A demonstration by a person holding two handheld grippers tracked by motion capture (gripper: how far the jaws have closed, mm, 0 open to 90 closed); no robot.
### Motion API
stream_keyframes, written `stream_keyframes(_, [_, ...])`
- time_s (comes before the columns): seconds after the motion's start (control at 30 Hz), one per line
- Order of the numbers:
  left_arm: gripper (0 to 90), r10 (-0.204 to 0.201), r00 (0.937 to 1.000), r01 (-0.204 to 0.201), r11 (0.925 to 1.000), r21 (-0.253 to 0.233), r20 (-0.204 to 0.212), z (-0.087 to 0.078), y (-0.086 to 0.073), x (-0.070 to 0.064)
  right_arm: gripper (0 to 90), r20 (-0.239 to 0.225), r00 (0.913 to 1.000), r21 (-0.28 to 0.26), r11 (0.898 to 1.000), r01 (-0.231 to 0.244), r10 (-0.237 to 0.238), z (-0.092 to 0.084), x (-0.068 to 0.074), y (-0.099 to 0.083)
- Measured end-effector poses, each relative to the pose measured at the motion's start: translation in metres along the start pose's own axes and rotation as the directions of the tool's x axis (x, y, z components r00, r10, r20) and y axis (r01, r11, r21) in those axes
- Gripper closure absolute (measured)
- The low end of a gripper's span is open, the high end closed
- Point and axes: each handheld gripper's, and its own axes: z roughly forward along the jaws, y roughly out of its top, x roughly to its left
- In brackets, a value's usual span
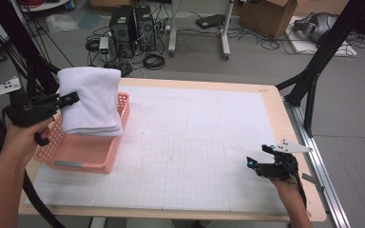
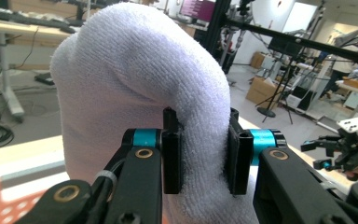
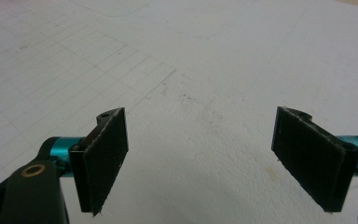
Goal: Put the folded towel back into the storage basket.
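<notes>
Left gripper [image 2: 200, 158] clamped on folded white towel [image 1: 90, 99] (lifted), over pink basket [image 1: 83, 156], right gripper [image 1: 259, 156] jaws apart.

A folded white towel [image 1: 91, 99] hangs draped and lifted above the pink basket [image 1: 83, 154], clear of it.
</notes>
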Motion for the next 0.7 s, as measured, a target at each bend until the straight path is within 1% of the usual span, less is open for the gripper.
stream_keyframes(0.03, [72.8, -0.005, 0.9999, 0.005, 0.9999, 0.01, -0.01, -0.003, -0.003, 0.005, 17.3, -0.001, 1.0, 0.003, 1.0, -0.001, 0.001, 0.001, 0.001, 0.0])
stream_keyframes(0.07, [72.7, -0.005, 0.9999, 0.005, 0.9999, 0.01, -0.01, -0.003, -0.003, 0.005, 17.3, 0.0, 1.0, 0.005, 1.0, -0.001, 0.001, 0.001, 0.001, 0.0])
stream_keyframes(0.1, [72.7, -0.014, 0.9997, 0.014, 0.9998, 0.012, -0.019, -0.008, -0.007, 0.011, 17.3, 0.0, 1.0, 0.006, 1.0, 0.004, -0.004, 0.002, 0.001, 0.001])
stream_keyframes(0.17, [72.6, -0.028, 0.9991, 0.028, 0.9996, 0.01, -0.031, -0.012, -0.012, 0.016, 17.3, -0.001, 1.0, 0.005, 1.0, 0.008, -0.008, 0.002, 0.002, 0.001])
stream_keyframes(0.2, [72.6, -0.028, 0.9991, 0.028, 0.9996, 0.01, -0.031, -0.012, -0.012, 0.016, 17.3, -0.002, 0.9999, 0.007, 1.0, 0.01, -0.01, 0.003, 0.003, 0.001])
stream_keyframes(0.27, [72.4, -0.044, 0.9982, 0.044, 0.999, 0.008, -0.041, -0.016, -0.017, 0.022, 17.3, -0.002, 0.9999, 0.011, 1.0, 0.012, -0.012, 0.004, 0.004, 0.001])
stream_keyframes(0.3, [72.4, -0.044, 0.9982, 0.044, 0.999, 0.008, -0.041, -0.016, -0.017, 0.022, 17.3, -0.002, 0.9999, 0.01, 1.0, 0.012, -0.012, 0.004, 0.004, 0.001])
stream_keyframes(0.4, [72.3, -0.066, 0.9961, 0.066, 0.9977, 0.013, -0.059, -0.022, -0.024, 0.031, 17.3, -0.002, 0.9999, 0.015, 1.0, 0.015, -0.015, 0.006, 0.005, 0.001])
stream_keyframes(0.47, [72.1, -0.07, 0.9956, 0.071, 0.9973, 0.02, -0.062, -0.024, -0.026, 0.033, 17.3, -0.003, 0.9998, 0.016, 1.0, 0.02, -0.02, 0.006, 0.005, 0.001])
stream_keyframes(0.5, [72.0, -0.078, 0.9947, 0.08, 0.9962, 0.033, -0.068, -0.025, -0.029, 0.036, 17.3, -0.002, 0.9998, 0.019, 1.0, 0.02, -0.02, 0.006, 0.005, 0.001])
stream_keyframes(0.6, [71.7, -0.086, 0.9933, 0.09, 0.9946, 0.052, -0.078, -0.025, -0.035, 0.04, 17.3, -0.001, 0.9998, 0.022, 1.0, 0.018, -0.018, 0.007, 0.006, 0.001])
stream_keyframes(0.7, [71.7, -0.092, 0.9927, 0.098, 0.9925, 0.073, -0.078, -0.023, -0.041, 0.043, 17.3, 0.002, 0.9998, 0.021, 1.0, 0.019, -0.019, 0.007, 0.006, 0.001])
